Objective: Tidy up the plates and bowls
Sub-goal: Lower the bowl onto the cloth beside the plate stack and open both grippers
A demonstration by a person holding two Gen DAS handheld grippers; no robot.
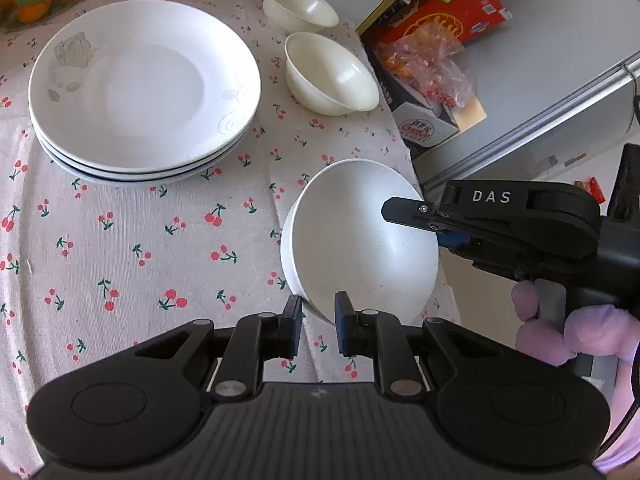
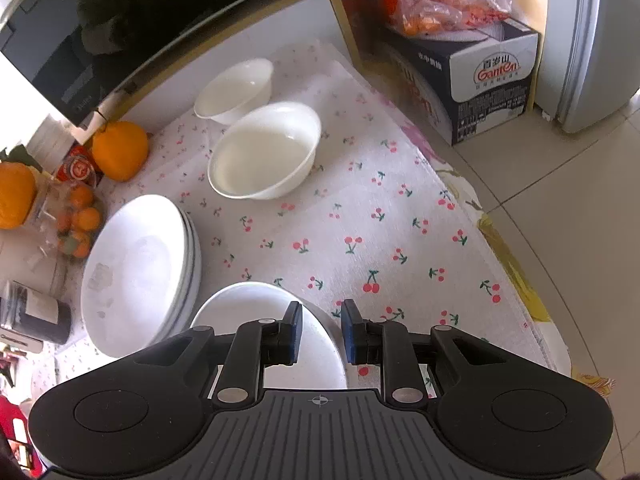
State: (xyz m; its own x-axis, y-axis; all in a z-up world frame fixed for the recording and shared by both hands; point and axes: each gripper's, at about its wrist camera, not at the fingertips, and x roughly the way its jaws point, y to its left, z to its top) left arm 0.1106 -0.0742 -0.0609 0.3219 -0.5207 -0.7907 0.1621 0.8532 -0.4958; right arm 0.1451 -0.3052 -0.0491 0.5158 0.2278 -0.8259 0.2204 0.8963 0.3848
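Cherry-print tablecloth (image 1: pixel 120 248), tilted white bowl (image 1: pixel 360 240) rim pinched by both hand-held grippers, base hidden, plate stack (image 1: pixel 144 92) beside

Cherry-print tablecloth (image 2: pixel 360 216) covers table; oranges (image 2: pixel 120 150) at 10 o'clock, water box (image 2: pixel 494 92) with snack bag (image 2: pixel 448 4) at 1 o'clock.

Home kitchen: fridge (image 2: pixel 592 40), tablecloth (image 2: pixel 360 220), oranges (image 2: pixel 120 150).

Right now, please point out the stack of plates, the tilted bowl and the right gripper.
stack of plates (image 1: pixel 144 84), left wrist view, top plate's centre.
tilted bowl (image 1: pixel 360 240), left wrist view, inner wall.
right gripper (image 2: pixel 318 330), right wrist view, between fingertips.
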